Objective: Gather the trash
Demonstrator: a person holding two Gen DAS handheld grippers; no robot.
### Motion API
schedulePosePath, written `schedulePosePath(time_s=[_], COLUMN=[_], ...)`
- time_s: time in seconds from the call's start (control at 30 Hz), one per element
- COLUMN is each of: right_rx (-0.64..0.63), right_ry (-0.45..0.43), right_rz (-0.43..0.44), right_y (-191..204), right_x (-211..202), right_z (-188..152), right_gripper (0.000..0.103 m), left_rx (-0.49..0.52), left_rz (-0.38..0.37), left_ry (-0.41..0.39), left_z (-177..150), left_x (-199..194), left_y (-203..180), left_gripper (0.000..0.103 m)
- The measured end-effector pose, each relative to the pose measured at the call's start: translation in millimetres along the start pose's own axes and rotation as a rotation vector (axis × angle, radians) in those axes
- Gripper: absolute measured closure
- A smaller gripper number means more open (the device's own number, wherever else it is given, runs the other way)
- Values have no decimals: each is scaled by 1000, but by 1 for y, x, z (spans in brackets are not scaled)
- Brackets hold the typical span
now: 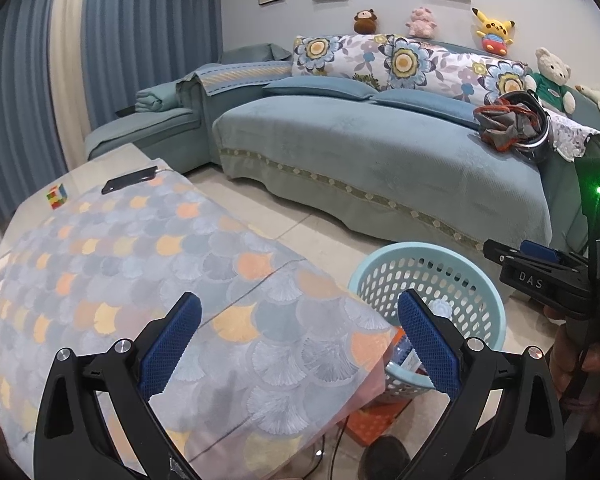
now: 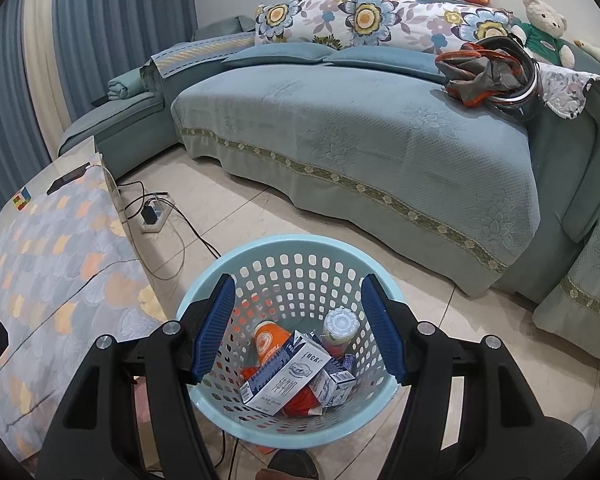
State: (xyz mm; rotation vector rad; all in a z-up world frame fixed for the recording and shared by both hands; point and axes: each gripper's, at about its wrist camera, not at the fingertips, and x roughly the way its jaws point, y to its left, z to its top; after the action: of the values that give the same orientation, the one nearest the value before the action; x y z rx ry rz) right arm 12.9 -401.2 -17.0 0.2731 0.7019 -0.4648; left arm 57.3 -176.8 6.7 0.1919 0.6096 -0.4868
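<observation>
Hanging over the pale blue perforated basket (image 2: 288, 436), the right gripper (image 2: 298, 332) has its jaws spread apart with nothing between the blue pads; the left gripper (image 1: 300, 344) stands wide too and empty, above the corner of the table's scale-patterned cloth (image 1: 148, 264). The trash lies at the bottom of the basket: a white and blue milk carton (image 2: 286, 376) propped on its side, a smaller carton (image 2: 336, 384) beside it, an orange wrapper or pouch (image 2: 268, 340) and a small bottle with a white ribbed cap (image 2: 340, 328) standing near the far wall. These are probably light, empty things (the cartons look slightly crushed), so they would give under a hard squeeze; a carton is best taken across its flat faces, the bottle round its body below the cap, where the pads would not slip off. On the table only a dark phone (image 1: 130, 180) and a coloured cube (image 1: 57, 196) show, neither of them trash, so the collecting looks about finished. The basket sits on the tiled floor between the table and the blue sofa (image 2: 380, 140).
</observation>
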Motion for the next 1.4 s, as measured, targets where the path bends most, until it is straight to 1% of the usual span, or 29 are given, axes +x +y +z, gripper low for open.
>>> schedulePosePath(time_s=[1.4], right_rx=[-3], right_ry=[13], right_rz=[8], right_y=[2], right_x=[2], right_z=[-3], right_gripper=[41], left_rx=[9], left_rz=[1], left_ry=[20], left_z=[-8], left_x=[5], left_y=[-5], left_gripper=[7])
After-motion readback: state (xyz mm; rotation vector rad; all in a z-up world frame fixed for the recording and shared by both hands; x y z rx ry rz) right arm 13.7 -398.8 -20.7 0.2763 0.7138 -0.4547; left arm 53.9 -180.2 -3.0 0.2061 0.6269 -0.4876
